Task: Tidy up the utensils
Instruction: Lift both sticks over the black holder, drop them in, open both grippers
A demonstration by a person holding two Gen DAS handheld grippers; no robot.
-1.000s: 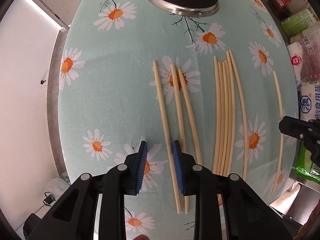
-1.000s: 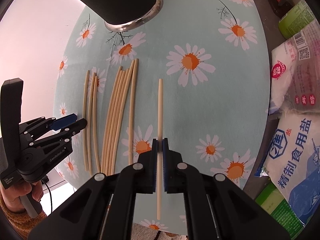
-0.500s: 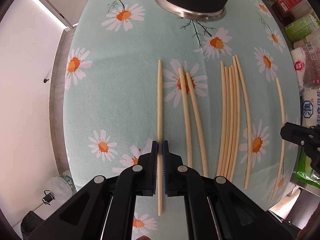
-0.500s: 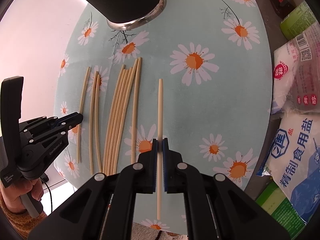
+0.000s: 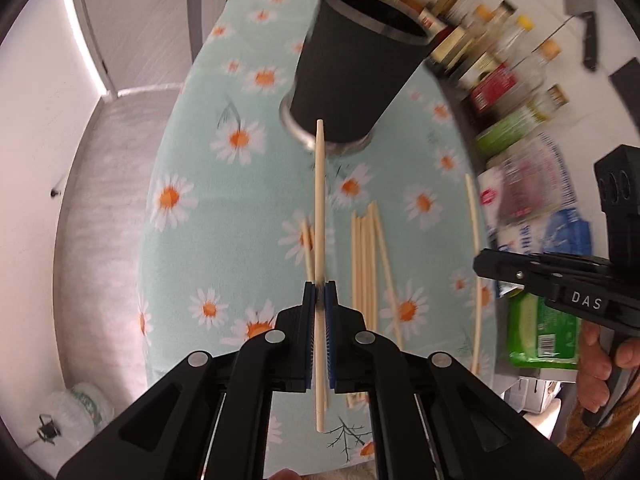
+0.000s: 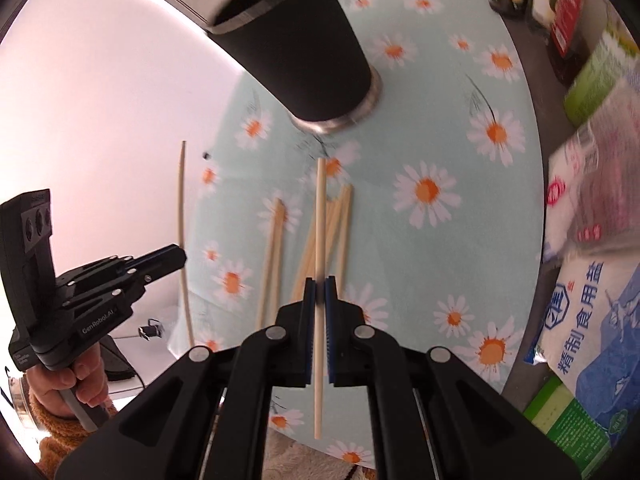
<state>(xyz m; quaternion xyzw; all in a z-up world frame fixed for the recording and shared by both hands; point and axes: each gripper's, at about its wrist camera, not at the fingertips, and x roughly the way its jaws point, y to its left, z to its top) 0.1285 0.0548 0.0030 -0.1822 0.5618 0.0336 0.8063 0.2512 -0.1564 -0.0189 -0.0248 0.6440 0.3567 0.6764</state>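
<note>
Both grippers — left (image 5: 319, 292), right (image 6: 319, 289) — have jaws clamped on one chopstick each.

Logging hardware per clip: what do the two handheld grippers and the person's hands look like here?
Both the left gripper and the right gripper are matte black plastic linkages with silver rivets and ribbed blue finger pads. White lettering marks their sides. Bare hands grip the handles; a fuzzy mustard-brown sleeve covers the wrists.
</note>
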